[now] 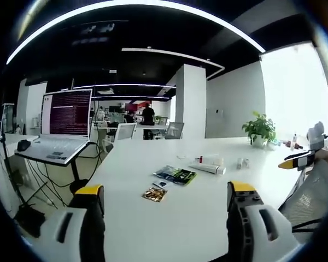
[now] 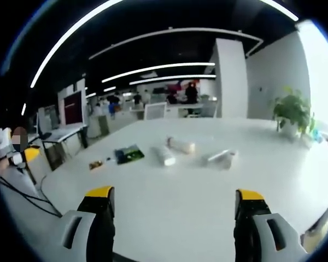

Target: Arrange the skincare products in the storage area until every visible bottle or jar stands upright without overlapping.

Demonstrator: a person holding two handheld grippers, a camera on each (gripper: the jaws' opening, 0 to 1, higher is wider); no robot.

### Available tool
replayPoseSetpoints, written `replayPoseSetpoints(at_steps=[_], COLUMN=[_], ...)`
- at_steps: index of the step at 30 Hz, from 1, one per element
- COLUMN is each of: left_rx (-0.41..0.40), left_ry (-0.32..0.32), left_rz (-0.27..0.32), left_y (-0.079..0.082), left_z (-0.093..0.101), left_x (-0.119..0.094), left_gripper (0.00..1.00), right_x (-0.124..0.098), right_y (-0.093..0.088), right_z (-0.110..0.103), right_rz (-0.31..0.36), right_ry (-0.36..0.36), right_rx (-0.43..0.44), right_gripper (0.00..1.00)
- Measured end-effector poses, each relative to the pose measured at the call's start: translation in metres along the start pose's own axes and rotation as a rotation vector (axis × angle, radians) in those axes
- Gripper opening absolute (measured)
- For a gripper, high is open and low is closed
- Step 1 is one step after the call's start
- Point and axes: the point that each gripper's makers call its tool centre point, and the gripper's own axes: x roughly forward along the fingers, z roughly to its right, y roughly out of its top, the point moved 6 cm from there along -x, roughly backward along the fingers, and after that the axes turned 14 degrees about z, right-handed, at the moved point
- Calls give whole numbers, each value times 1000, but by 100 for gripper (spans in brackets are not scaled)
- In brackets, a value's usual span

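In the left gripper view, the left gripper [image 1: 167, 204] stands with its yellow-tipped jaws wide apart and nothing between them, above the near part of a long white table [image 1: 202, 218]. Past the jaws, at about 12 o'clock from the gap, a small gold packet [image 1: 154, 194] lies flat, and just beyond it a green leaflet [image 1: 175, 174]. At 1 o'clock, farther out, a white tube [image 1: 208, 168] lies on its side, with a small bottle [image 1: 241, 163] well beyond it toward 2 o'clock; its pose is too small to tell. A potted plant [image 1: 259, 130] stands at the far edge at 2 o'clock. At 3 o'clock the right gripper [image 1: 302, 159] comes in from the edge, yellow tip showing. At 9 o'clock, off the table, a laptop [image 1: 63, 128] with a lit screen sits on a stand. In the right gripper view, the right gripper [image 2: 174, 210] is likewise spread wide and holds nothing, hovering over bare tabletop. Ahead at 12 o'clock a white bottle [image 2: 165, 155] lies on its side; just beyond it a second bottle [image 2: 180, 145] also lies down, apart from the first. At 1 o'clock a slim white tube with a cap [image 2: 221, 158] lies flat. At 11 o'clock the leaflet [image 2: 129, 154] and the packet [image 2: 96, 164] rest side by side. The plant [image 2: 291, 112] stands at 2 o'clock. People stand far off in the room behind.
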Motion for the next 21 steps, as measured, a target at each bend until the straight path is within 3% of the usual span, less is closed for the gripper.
replayPoseSetpoints(at_steps=[11, 16, 21], left_rx=[2, 1, 16], left_ry=[2, 0, -17], left_rz=[-6, -57, -106], left_y=[-2, -8, -14], left_z=[0, 0, 3], left_x=[1, 4, 6], left_gripper=[87, 88, 88], right_x=[0, 0, 0], right_y=[0, -2, -6], right_z=[-4, -1, -1], right_rz=[0, -19, -57], right_ry=[9, -5, 0], right_rx=[-5, -17, -12], right_gripper=[94, 100, 99])
